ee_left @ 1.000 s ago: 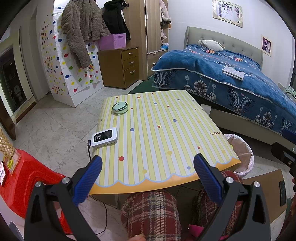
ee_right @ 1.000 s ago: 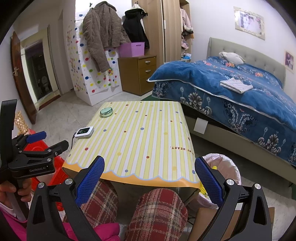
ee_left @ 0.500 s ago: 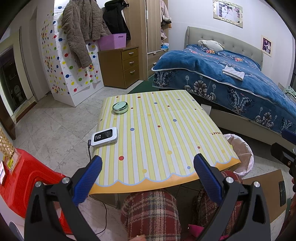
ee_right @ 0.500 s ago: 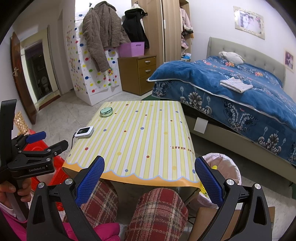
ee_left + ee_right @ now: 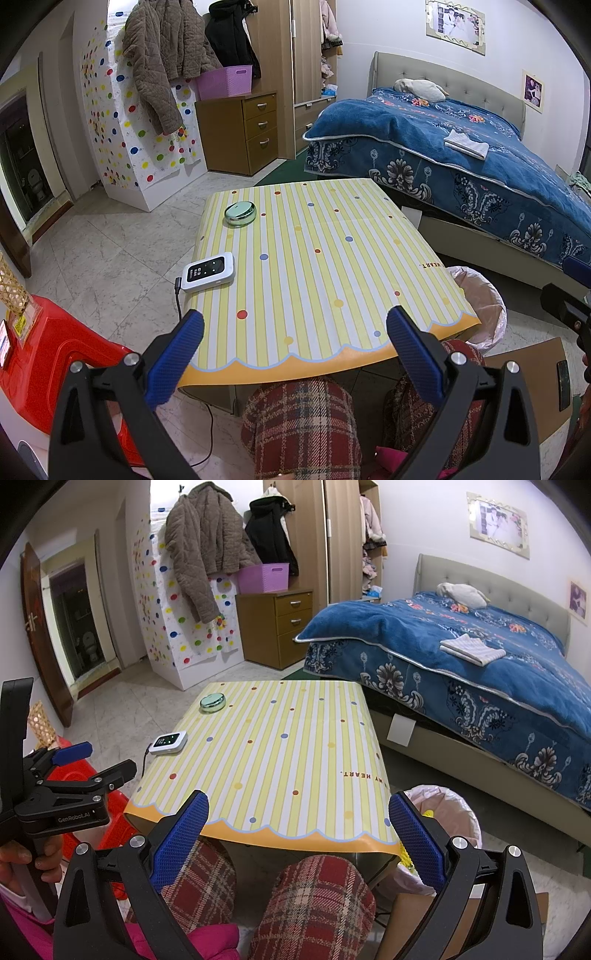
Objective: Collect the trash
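Plainly, both grippers hung spread wide and empty over the near edge of the striped table point(image 5: 317, 266): the left gripper point(image 5: 293, 354) and the right gripper point(image 5: 297, 836) each held nothing between their blue pads. No loose trash showed on the tabletop, only a round green tin point(image 5: 240, 214) at eleven o'clock and a small white device point(image 5: 208, 271) at nine o'clock, while the lined bin point(image 5: 448, 812) stood off the table's corner at about four o'clock with something yellow in it. To do the step well, I judged, the person needed to scan the floor first and leave those two items alone.
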`<state>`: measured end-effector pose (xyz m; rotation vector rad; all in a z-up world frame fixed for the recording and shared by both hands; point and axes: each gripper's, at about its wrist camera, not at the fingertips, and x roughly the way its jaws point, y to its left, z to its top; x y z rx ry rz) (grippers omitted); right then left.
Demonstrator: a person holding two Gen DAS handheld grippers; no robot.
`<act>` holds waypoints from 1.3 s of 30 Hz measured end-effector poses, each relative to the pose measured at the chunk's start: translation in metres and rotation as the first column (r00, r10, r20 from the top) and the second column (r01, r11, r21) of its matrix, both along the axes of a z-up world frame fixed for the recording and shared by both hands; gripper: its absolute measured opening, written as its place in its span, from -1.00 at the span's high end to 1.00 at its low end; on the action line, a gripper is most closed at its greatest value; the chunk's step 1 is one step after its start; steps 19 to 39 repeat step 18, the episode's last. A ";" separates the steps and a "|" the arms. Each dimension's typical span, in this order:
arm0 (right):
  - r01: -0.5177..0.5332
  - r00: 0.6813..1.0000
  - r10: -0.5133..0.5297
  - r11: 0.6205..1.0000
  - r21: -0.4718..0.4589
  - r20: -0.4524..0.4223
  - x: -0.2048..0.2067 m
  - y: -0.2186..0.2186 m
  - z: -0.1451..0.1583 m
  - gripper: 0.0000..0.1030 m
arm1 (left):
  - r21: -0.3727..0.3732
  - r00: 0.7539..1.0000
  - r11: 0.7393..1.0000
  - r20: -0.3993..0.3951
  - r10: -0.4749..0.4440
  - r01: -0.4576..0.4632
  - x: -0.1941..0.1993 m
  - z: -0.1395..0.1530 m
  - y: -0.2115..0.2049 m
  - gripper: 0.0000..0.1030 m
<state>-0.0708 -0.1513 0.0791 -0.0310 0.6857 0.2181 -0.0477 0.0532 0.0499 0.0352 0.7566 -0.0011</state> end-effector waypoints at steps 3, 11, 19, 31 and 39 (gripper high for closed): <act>0.000 1.000 0.000 1.000 0.001 0.000 0.000 0.000 0.000 -0.87 | 0.000 1.000 1.000 -0.005 0.000 0.000 0.000 -0.003 -0.001 -0.87; 0.008 1.000 -0.008 1.000 0.029 -0.001 0.005 -0.007 -0.009 -0.87 | 0.008 0.999 0.999 0.015 -0.031 0.031 0.001 -0.007 -0.006 -0.87; 0.242 0.969 -0.241 0.970 0.008 -0.053 0.016 -0.102 -0.081 -0.87 | -0.055 0.994 0.998 -0.100 -0.044 0.039 0.019 -0.054 -0.010 -0.87; 0.242 0.969 -0.241 0.970 0.008 -0.053 0.016 -0.102 -0.081 -0.87 | -0.055 0.994 0.998 -0.100 -0.044 0.039 0.019 -0.054 -0.010 -0.87; 0.242 0.969 -0.241 0.970 0.008 -0.053 0.016 -0.102 -0.081 -0.87 | -0.055 0.994 0.998 -0.100 -0.044 0.039 0.019 -0.054 -0.010 -0.87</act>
